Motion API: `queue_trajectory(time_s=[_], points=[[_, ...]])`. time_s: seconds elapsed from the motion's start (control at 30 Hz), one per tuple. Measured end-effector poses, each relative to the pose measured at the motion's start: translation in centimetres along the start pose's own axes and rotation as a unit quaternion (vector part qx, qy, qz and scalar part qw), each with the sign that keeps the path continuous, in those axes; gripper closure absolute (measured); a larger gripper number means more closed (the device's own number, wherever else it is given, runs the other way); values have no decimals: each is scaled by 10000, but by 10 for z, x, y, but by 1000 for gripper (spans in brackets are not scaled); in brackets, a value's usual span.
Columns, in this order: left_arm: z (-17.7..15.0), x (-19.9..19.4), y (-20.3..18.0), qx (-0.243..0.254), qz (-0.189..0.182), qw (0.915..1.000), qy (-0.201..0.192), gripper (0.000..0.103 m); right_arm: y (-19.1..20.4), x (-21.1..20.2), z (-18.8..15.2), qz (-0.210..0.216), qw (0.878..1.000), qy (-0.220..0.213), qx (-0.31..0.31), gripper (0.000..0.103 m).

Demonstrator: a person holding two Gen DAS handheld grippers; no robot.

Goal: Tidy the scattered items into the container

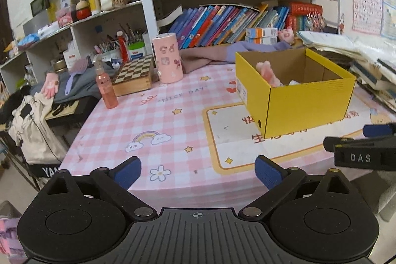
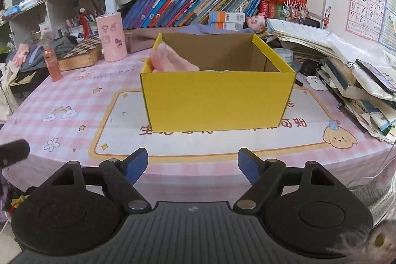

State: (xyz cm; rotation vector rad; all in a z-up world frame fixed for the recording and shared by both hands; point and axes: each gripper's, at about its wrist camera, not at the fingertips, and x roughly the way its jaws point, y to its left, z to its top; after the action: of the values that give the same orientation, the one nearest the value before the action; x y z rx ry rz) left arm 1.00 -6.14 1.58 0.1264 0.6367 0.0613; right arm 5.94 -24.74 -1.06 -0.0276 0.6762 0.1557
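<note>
A yellow cardboard box [image 1: 307, 105] stands open on the pink checked tablecloth; it also shows in the right wrist view [image 2: 217, 100]. A pink soft item [image 1: 268, 73] leans inside its left end, also seen from the right wrist [image 2: 173, 61], with something white beside it. My left gripper [image 1: 198, 172] is open and empty, low over the table's front edge, left of the box. My right gripper [image 2: 193, 165] is open and empty, at the front edge facing the box; it shows at the right of the left wrist view [image 1: 361, 145].
A pink spray bottle [image 1: 106, 88], a chessboard box [image 1: 133, 76] and a pink cylinder [image 1: 168, 58] stand at the back left. A stack of papers and books [image 2: 346, 71] crowds the right side. Bookshelves [image 2: 198, 4] rise behind. A pink glove [image 1: 50, 87] lies off the left.
</note>
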Motion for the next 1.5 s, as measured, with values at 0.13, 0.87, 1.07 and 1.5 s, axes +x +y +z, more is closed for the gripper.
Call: queue_trajectory(time_s=[0.13,0.87,1.07,1.5], points=[[2,0,2,46,17,10000,13,2,3,1,3,-20,10000,50,24,24],[-11,1,17,-92,199,9995,234,0,25,6,9,-8,9998,102,-152,19],[-11,1,26,-319,237,9990,196,0,22,5,8,-57,9999,76,-54,18],[-11,4,22,-431,177,9987,218,0,15,-7,4,85,9997,-200,-116,12]])
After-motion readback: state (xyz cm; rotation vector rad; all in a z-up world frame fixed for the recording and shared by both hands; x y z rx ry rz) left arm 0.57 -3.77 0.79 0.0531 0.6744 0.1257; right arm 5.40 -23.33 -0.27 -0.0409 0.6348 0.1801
